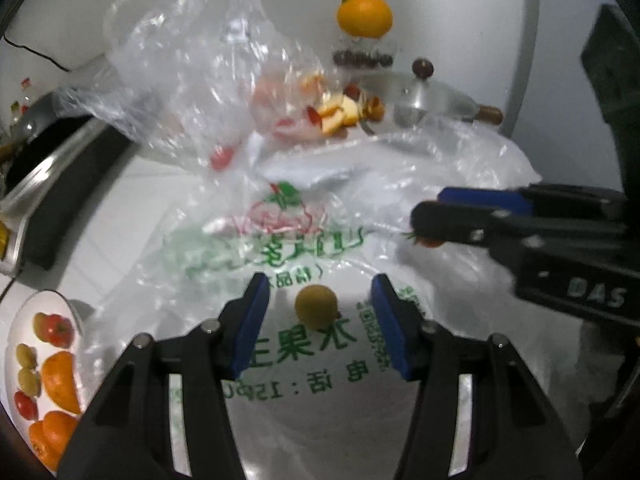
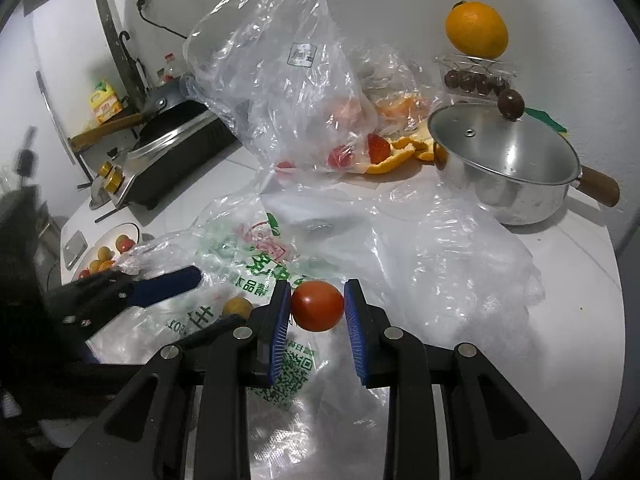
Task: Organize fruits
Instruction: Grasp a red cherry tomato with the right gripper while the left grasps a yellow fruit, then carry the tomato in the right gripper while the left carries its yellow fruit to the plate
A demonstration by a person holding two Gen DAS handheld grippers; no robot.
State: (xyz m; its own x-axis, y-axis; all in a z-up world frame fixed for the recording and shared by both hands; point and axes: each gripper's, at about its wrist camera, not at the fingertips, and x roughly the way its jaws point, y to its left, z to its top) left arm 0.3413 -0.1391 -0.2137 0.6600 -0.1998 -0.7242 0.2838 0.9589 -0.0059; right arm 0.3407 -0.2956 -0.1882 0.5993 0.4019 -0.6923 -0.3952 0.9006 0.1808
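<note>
The printed plastic bag (image 1: 288,248) lay flat across the white counter and served as the anchor for everything else. Off its left edge sat the white plate (image 1: 24,320) already holding small tomatoes, yellow-green fruits and orange pieces — apparently the sorting destination. On the bag's lower part, between the spread blue pads of the left gripper (image 1: 318,324), rested a small yellow-green fruit (image 1: 316,306); the jaws stood wide, touching nothing, with clear gaps on both sides of it. To the right over the same bag, the right gripper (image 2: 317,312) had its pads pressed on either side of a red tomato (image 2: 317,306), which appeared held just above the plastic. Behind the bag stood a crumpled clear bag (image 2: 280,80) with more red fruit inside, orange peel (image 2: 400,152) beside it, and further right a lidded steel saucepan (image 2: 508,164). The tomato looked light, smooth-skinned and easily bruised — a grip across its widest part with gentle pressure seemed right. The yellow-green fruit would likely roll on the slick film, so closing squarely around its middle would be safest.
</note>
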